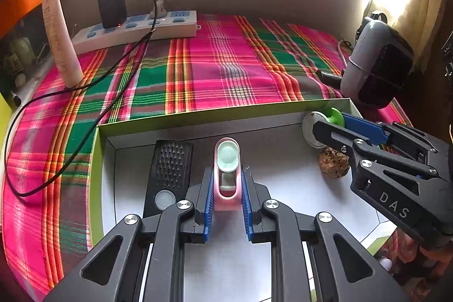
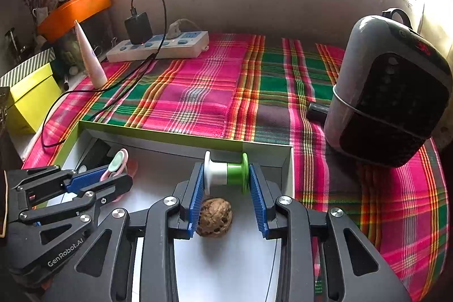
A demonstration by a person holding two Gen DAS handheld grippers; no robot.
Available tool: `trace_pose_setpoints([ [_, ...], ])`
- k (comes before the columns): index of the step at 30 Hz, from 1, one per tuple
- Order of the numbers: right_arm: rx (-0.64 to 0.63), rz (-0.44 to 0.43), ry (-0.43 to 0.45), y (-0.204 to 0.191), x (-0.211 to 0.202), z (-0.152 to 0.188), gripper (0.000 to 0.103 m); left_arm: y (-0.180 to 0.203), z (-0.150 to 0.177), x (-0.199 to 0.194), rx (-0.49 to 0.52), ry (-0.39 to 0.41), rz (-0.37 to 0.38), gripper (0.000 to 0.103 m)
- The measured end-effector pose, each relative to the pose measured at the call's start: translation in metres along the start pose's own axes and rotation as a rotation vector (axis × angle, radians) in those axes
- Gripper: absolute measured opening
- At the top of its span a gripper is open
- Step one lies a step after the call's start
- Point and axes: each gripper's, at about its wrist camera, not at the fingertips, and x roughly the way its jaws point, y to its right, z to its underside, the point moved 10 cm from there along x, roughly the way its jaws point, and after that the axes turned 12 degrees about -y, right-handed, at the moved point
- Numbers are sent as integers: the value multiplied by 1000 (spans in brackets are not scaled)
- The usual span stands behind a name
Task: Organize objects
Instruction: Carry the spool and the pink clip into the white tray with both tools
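A shallow white box with green walls [image 1: 198, 115] [image 2: 158, 132] lies on the plaid cloth. My left gripper [image 1: 226, 177] [image 2: 113, 177] is shut on a pink holder with a mint cap [image 1: 226, 169] [image 2: 119, 163], low over the box floor. My right gripper [image 2: 226, 177] [image 1: 334, 123] is shut on a white and green spool [image 2: 226, 170] [image 1: 328, 118] at the box's far right corner. A brown walnut [image 2: 214, 217] [image 1: 334, 162] lies on the box floor between the right fingers. A black grater-like bar [image 1: 170, 174] lies at the box's left side.
A white power strip [image 1: 136, 30] [image 2: 161, 47] with a black charger and cable sits at the back left. A pale tube [image 1: 59, 38] [image 2: 90, 58] stands near it. A grey and black heater [image 2: 388, 92] [image 1: 376, 61] stands at the right. A yellow box [image 2: 31, 101] is far left.
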Motion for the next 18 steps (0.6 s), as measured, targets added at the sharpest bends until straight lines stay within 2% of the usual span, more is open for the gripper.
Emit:
trace_pose_setpoints([
  [18,9,-3,3,1,2,-1,33,0,-1,1,10,-2,-12,17],
])
